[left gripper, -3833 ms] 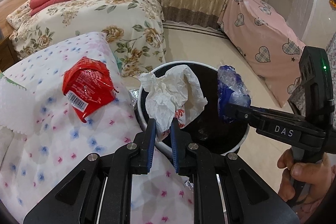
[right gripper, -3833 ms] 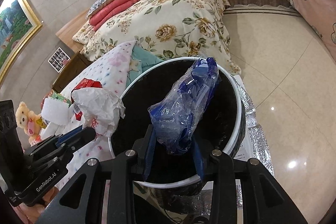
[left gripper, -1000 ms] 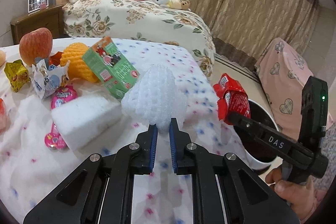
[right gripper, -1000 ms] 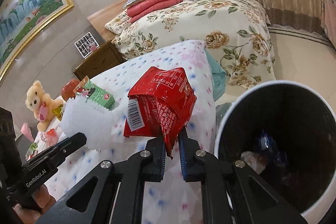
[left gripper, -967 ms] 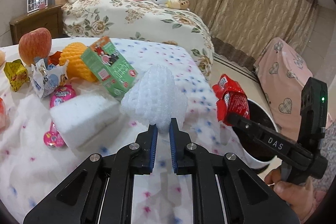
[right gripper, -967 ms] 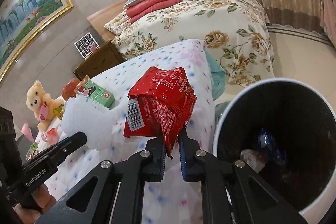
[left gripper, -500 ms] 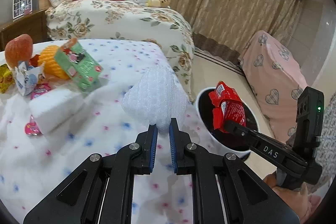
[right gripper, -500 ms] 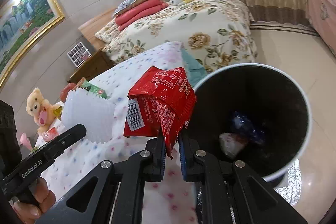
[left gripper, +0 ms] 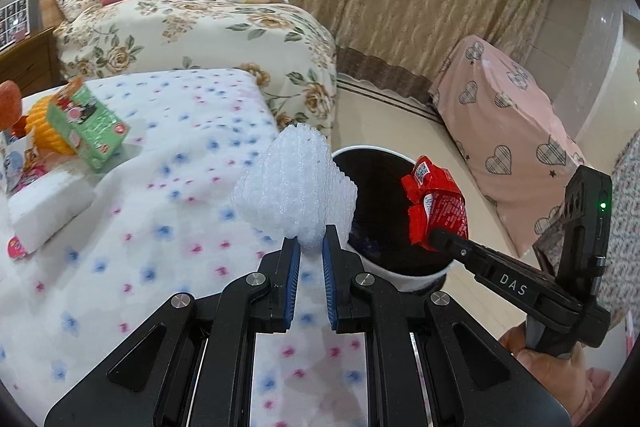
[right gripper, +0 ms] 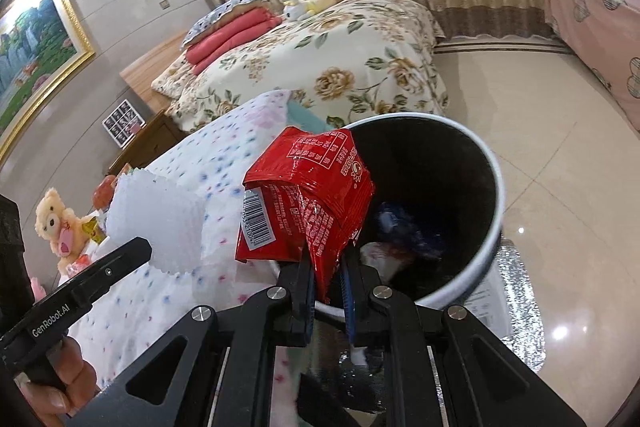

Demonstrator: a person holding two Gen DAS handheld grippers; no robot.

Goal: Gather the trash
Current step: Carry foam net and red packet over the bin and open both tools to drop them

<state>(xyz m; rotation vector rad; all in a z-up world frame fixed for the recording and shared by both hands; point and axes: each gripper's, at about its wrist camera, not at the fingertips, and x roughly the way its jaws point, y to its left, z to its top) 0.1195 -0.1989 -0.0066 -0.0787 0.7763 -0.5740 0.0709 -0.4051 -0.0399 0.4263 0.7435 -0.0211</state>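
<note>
My left gripper (left gripper: 307,251) is shut on a white foam fruit net (left gripper: 296,193), held above the edge of the dotted table cloth beside the bin. A crumpled red snack wrapper (right gripper: 308,199) is pinched in my right gripper (right gripper: 327,271), which is shut on it over the near rim of the black, white-rimmed trash bin (right gripper: 486,239). From the left wrist view the red wrapper (left gripper: 436,205) hangs over the bin (left gripper: 400,273). Blue plastic and white paper lie inside the bin. The foam net (right gripper: 156,223) shows left of the wrapper.
The table under a white cloth with blue and pink dots (left gripper: 168,187) carries a green carton (left gripper: 84,125), an orange foam net, a white block (left gripper: 44,211) and small wrappers at the left. A floral bed (left gripper: 192,31) stands behind. A pink covered seat (left gripper: 508,131) is at right.
Both grippers have swung right from the table toward the bin; the red wrapper now hangs over the bin's opening and the foam net has come up to its rim.
</note>
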